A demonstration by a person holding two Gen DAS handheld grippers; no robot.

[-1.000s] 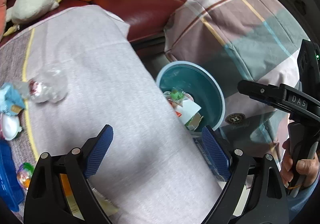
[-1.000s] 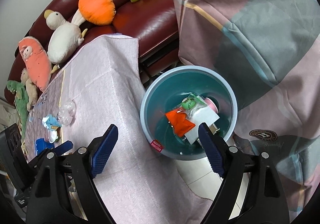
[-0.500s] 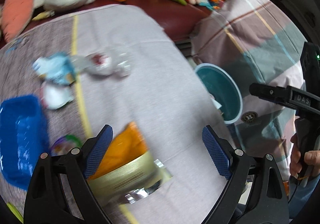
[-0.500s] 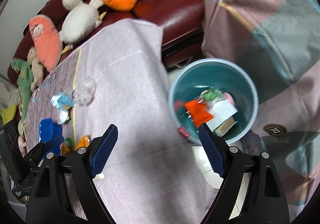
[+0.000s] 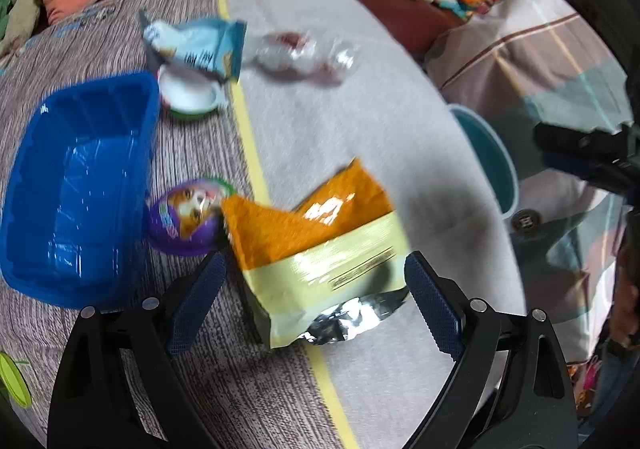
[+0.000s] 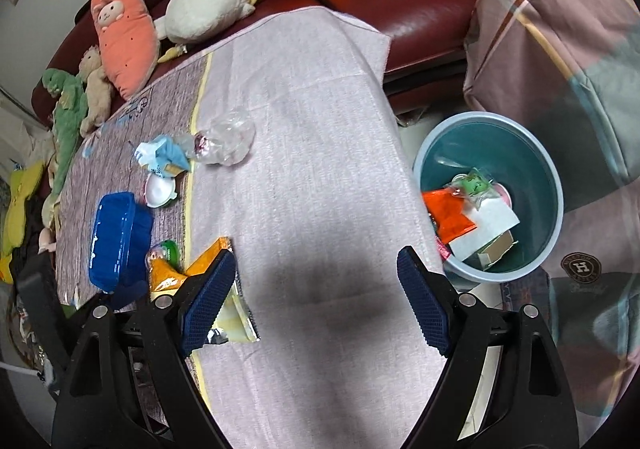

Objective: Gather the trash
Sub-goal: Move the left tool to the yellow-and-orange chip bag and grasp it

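Several pieces of trash lie on the cloth-covered surface [image 6: 312,153]. Going left to right in the left wrist view: a blue plastic tray [image 5: 76,185], a purple round cup [image 5: 182,219] touching its side, then an orange-and-yellow snack bag [image 5: 320,249] lying between the spread fingers of the left gripper [image 5: 316,301], which is released and grasps nothing. Farther back sit a white lid [image 5: 188,95], a light-blue wrapper [image 5: 200,47] and a crumpled clear wrapper [image 5: 304,53]. Beside the surface's right edge stands the teal bin [image 6: 532,153], already holding trash. The right gripper [image 6: 316,299] hangs released over the bare cloth.
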